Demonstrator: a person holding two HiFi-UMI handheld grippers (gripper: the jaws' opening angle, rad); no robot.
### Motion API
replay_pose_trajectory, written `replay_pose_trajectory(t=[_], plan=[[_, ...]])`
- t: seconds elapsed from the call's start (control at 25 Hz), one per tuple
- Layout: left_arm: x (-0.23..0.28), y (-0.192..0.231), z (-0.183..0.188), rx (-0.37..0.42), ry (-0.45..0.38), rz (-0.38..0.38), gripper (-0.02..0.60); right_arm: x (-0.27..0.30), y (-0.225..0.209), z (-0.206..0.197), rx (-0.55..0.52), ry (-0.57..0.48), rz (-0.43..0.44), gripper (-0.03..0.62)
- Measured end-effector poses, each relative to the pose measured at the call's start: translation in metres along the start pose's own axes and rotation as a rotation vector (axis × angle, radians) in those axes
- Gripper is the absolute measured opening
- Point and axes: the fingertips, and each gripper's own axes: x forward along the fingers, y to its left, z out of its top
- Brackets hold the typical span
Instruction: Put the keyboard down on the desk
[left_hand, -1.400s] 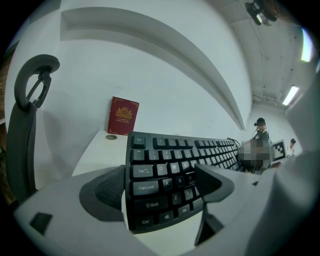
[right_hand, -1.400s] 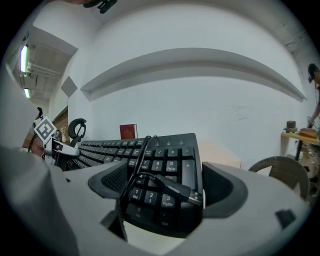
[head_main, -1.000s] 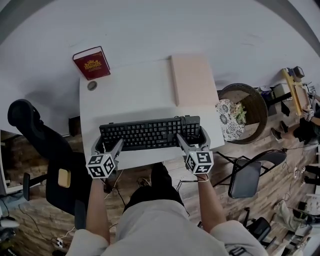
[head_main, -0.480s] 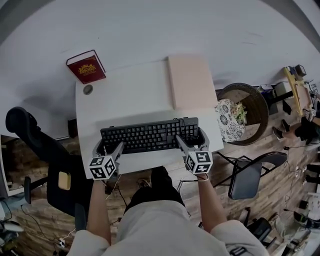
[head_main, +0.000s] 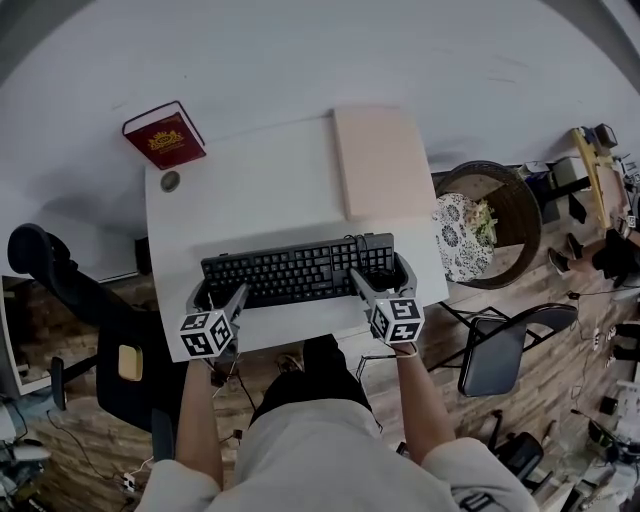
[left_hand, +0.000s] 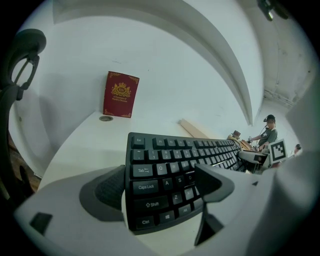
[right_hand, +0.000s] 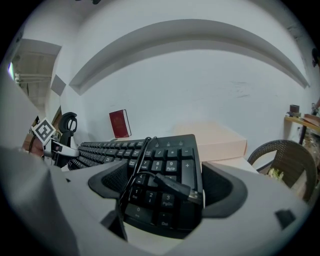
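Close in, the left gripper (left_hand: 160, 187) pinches the Ctrl-and-Shift end of the black full-size keyboard (head_main: 290, 272). The right gripper (right_hand: 165, 187) clamps the number-pad end, where a black USB cable (right_hand: 175, 187) lies coiled on the keys. The two-ended hold looks meant to keep it level. It sits over the front of the white desk (head_main: 250, 190); whether it touches, I can't tell. At the back, the pale pink flat box (head_main: 380, 160) and red book (head_main: 165, 135) stand well apart from it.

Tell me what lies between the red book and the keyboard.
Head view: a small round disc beside the red book; otherwise bare white desk up to the keyboard.
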Motion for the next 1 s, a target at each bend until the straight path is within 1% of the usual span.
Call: replay_pose_trajectory(t=[0.6,1.0], plan=[[0.016,0.006,-0.015,-0.018,0.072,0.022,0.431,0.016,-0.007,-0.025,0.04,0.091,0.004,0.453],[0.022,0.011,-0.022,-0.029,0.1,0.034,0.431,0.024,-0.008,-0.039,0.067,0.168,0.0,0.453]])
